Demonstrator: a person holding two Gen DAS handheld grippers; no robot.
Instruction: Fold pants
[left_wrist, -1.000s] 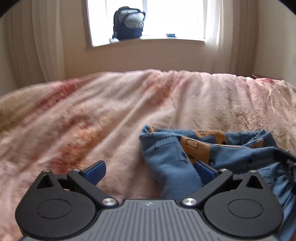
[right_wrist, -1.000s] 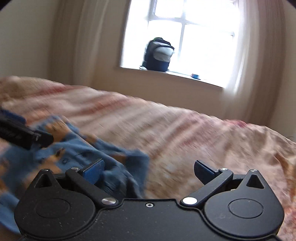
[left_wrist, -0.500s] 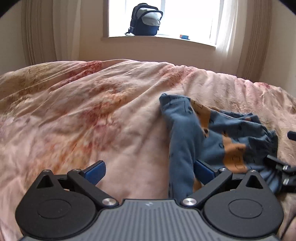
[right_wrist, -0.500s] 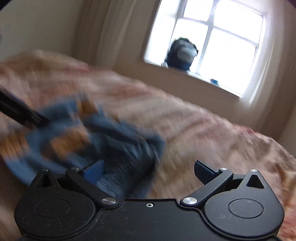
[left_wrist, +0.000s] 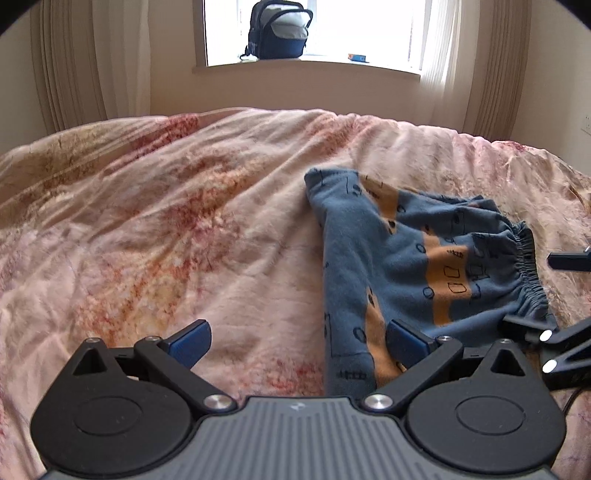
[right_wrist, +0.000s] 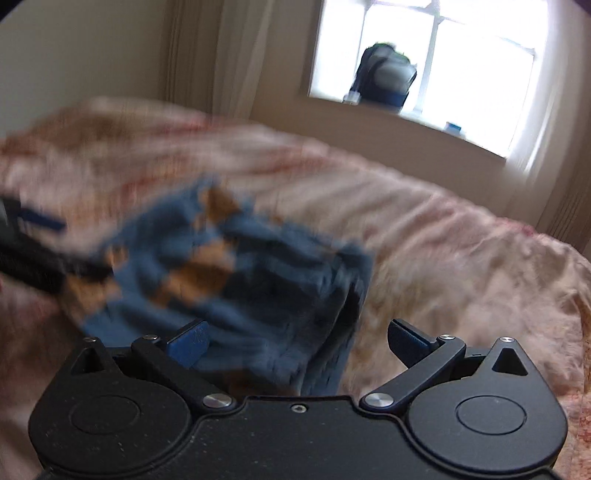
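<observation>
Pants (blue, orange patches) lie bunched on bed, elastic waistband toward right. Left claw spread wide, right finger over pant leg. Right claw spread wide above pants, view blurred.

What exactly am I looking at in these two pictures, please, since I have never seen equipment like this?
There is no robot here: a person holds one two-finger gripper in each hand, and each carries a wide-angle camera looking along its fingers. The black shape at the bottom of each picture is the tool itself. One picture is from the left gripper, the other, blurred by motion, from the right gripper. Both are open and hold nothing. On the bed's pink blanket lie small blue pants with orange patches, partly folded, the elastic waistband at the right. The right gripper also shows at the edge of the left view. A backpack sits on the windowsill.
</observation>
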